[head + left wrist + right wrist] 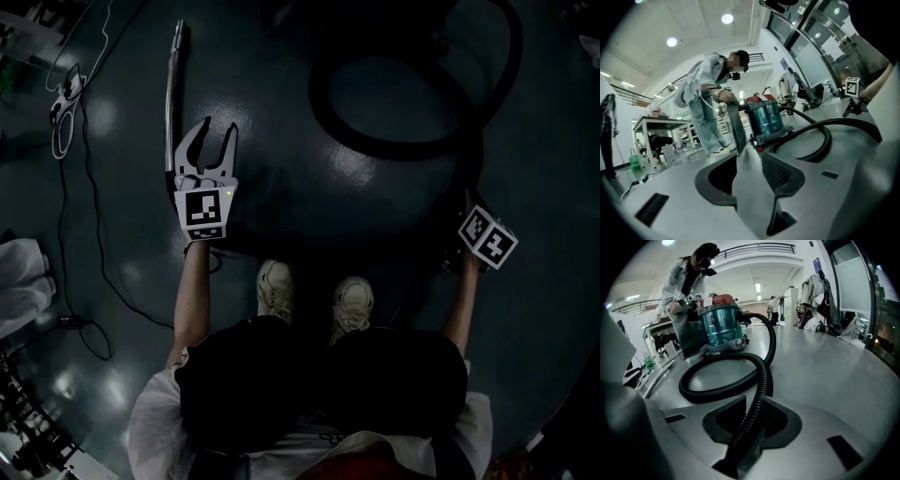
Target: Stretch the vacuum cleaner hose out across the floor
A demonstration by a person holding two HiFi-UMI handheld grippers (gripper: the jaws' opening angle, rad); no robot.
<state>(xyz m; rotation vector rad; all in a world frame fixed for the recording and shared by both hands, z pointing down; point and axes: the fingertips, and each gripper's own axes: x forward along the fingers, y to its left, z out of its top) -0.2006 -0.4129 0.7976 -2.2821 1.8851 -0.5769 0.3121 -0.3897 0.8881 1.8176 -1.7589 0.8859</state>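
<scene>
The black corrugated hose point(394, 141) lies in a loop on the dark floor in front of me. In the right gripper view the hose point(761, 380) runs from the teal vacuum canister point(719, 329), round the loop and in between the jaws. My right gripper point(747, 423) is shut on it; in the head view this gripper point(469, 204) is low at the right, by the loop's near edge. My left gripper point(217, 131) stands open and empty, left of the loop and next to a metal wand point(171, 89). The left gripper view shows the left gripper point(750, 168) pointing at the canister point(766, 117).
Thin cables point(64, 197) trail over the floor at the left. My shoes point(277, 291) are between the grippers. A person in light clothes point(710, 103) bends over the canister. Behind them stand a table point(656, 124) and workshop gear.
</scene>
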